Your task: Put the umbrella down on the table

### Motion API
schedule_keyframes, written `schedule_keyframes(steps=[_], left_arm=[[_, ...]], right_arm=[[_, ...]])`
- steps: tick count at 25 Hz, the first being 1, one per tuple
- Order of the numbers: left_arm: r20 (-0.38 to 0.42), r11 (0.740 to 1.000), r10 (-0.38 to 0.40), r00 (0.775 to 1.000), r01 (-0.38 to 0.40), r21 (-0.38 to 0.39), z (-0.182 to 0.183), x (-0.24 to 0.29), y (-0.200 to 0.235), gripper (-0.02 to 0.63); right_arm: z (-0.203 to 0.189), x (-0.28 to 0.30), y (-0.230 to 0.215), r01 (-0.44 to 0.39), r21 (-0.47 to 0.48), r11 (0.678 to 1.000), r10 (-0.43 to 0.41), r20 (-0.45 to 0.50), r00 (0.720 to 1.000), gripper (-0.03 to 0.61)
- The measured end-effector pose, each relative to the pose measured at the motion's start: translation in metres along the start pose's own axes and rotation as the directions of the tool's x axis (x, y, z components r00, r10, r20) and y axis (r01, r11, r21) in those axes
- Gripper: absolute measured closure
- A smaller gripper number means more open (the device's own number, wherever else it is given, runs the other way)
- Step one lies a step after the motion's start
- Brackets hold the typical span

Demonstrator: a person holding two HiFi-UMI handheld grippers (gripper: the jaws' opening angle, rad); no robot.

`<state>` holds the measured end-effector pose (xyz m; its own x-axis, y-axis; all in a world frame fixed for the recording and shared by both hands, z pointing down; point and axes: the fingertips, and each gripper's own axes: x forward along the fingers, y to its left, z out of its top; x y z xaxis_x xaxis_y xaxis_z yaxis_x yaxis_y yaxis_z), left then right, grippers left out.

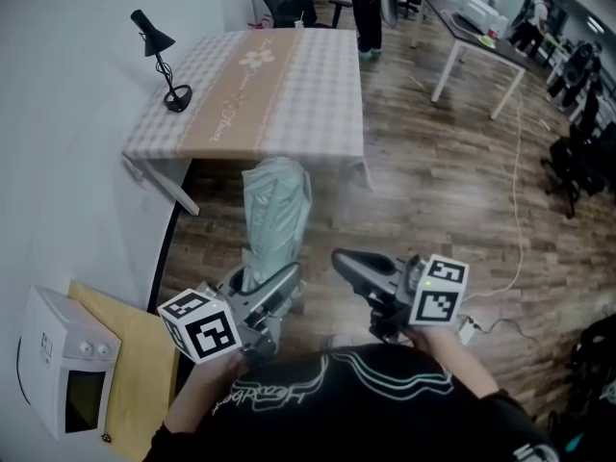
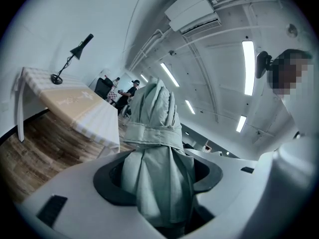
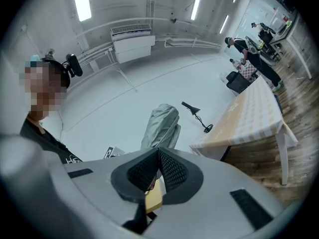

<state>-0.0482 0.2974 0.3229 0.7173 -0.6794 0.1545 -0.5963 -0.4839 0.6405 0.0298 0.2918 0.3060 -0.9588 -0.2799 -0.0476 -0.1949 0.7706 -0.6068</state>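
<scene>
Two tools: the left hand-held gripper (image 1: 274,282) (image 2: 157,176) and the right hand-held gripper (image 1: 346,260) (image 3: 158,163) are being held side by side, short of the desk (image 1: 289,94).
Left jaws: being pressed onto the folded umbrella (image 1: 276,215) (image 2: 154,133) (image 3: 162,123).
Umbrella: pale green, strapped shut, being held over the wooden floor and pointed toward the desk's near edge, apart from it.
Right jaws: being held together, with nothing between them.
Desk: being covered by a checked cloth; a black lamp (image 1: 164,56) is being carried near its left edge.

umbrella (image 1: 276,221): matt woven cloth | tablecloth (image 1: 289,94): soft checked fabric | floor (image 1: 433,191): wood planks, satin | lamp (image 1: 178,97): matt, perhaps metal
</scene>
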Motion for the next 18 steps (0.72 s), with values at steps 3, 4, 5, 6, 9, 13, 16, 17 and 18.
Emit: schedule_keyframes(steps=[3, 4, 5, 6, 9, 13, 16, 17, 18], left_arm=[[-0.009, 1.0, -0.003, 1.0, 0.003, 0.009, 0.001, 0.016, -0.002, 0.357], [-0.012, 1.0, -0.001, 1.0, 0.001, 0.008, 0.001, 0.022, -0.003, 0.357], [-0.014, 1.0, 0.0, 1.0, 0.0, 0.008, 0.001, 0.028, -0.004, 0.357], [-0.015, 1.0, -0.001, 1.0, 0.001, 0.011, 0.002, 0.034, -0.005, 0.357], [-0.016, 1.0, 0.004, 1.0, -0.003, 0.017, 0.002, 0.053, -0.01, 0.357], [-0.012, 1.0, 0.011, 1.0, -0.01, 0.026, 0.002, 0.077, -0.019, 0.357], [-0.001, 0.999, 0.011, 1.0, -0.011, 0.046, 0.001, 0.09, -0.028, 0.357], [0.004, 0.999, 0.01, 1.0, -0.01, 0.051, 0.001, 0.093, -0.03, 0.357], [0.007, 0.999, 0.01, 1.0, -0.01, 0.053, 0.0, 0.095, -0.032, 0.357]], right_arm=[[0.008, -0.008, -0.009, -0.002, 0.001, 1.0, 0.002, 0.006, 1.0, 0.566], [0.011, -0.011, -0.012, -0.003, -0.001, 1.0, 0.003, 0.007, 1.0, 0.566], [0.014, -0.014, -0.015, -0.005, -0.002, 1.0, 0.005, 0.01, 1.0, 0.566], [0.017, -0.018, -0.017, -0.009, -0.003, 1.0, 0.009, 0.013, 1.0, 0.566], [0.028, -0.03, -0.025, -0.021, -0.01, 1.0, 0.021, 0.024, 0.999, 0.566], [0.042, -0.051, -0.039, -0.031, -0.01, 0.999, 0.031, 0.034, 0.999, 0.566], [0.048, -0.063, -0.044, -0.044, -0.012, 0.999, 0.044, 0.036, 0.998, 0.566], [0.049, -0.066, -0.045, -0.047, -0.015, 0.999, 0.048, 0.037, 0.998, 0.566], [0.05, -0.069, -0.046, -0.049, -0.017, 0.999, 0.049, 0.037, 0.998, 0.566]])
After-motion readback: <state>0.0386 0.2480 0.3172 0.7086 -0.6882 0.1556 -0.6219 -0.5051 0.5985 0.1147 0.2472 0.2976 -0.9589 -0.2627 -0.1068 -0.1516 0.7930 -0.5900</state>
